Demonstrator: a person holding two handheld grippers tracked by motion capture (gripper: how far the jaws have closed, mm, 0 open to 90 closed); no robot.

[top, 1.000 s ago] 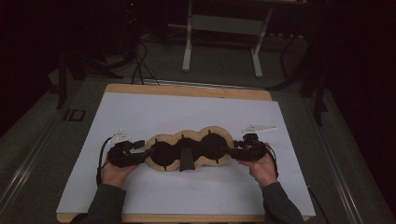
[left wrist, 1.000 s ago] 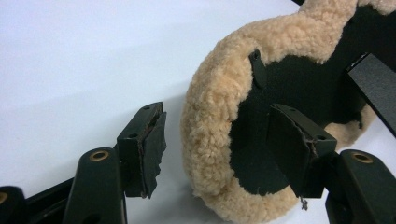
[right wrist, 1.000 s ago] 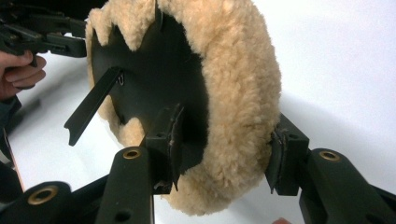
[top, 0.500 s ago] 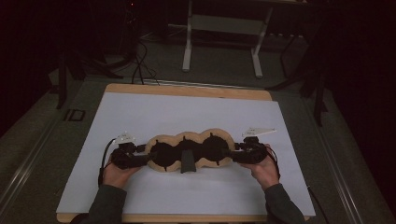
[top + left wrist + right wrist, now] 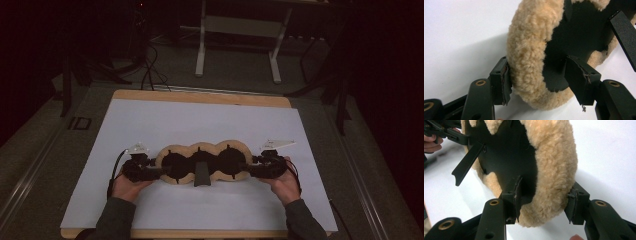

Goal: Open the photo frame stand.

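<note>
A long three-lobed pad (image 5: 200, 149) with a tan fleece rim and black inner faces lies across the white sheet, a black strap (image 5: 202, 175) hanging from its middle. My left gripper (image 5: 159, 172) holds the pad's left end. In the left gripper view the jaws of the left gripper (image 5: 541, 85) straddle the fleece rim (image 5: 529, 50), one pad outside and one on the black inside. My right gripper (image 5: 247, 169) holds the right end. Seen in the right gripper view, the right gripper (image 5: 544, 202) clamps the rim (image 5: 554, 157) the same way.
The white sheet (image 5: 200, 120) covers a wooden table (image 5: 200, 96). A metal stand (image 5: 240, 45) and cables are on the dark floor beyond. In the right gripper view the other hand (image 5: 431, 142) is at the top left.
</note>
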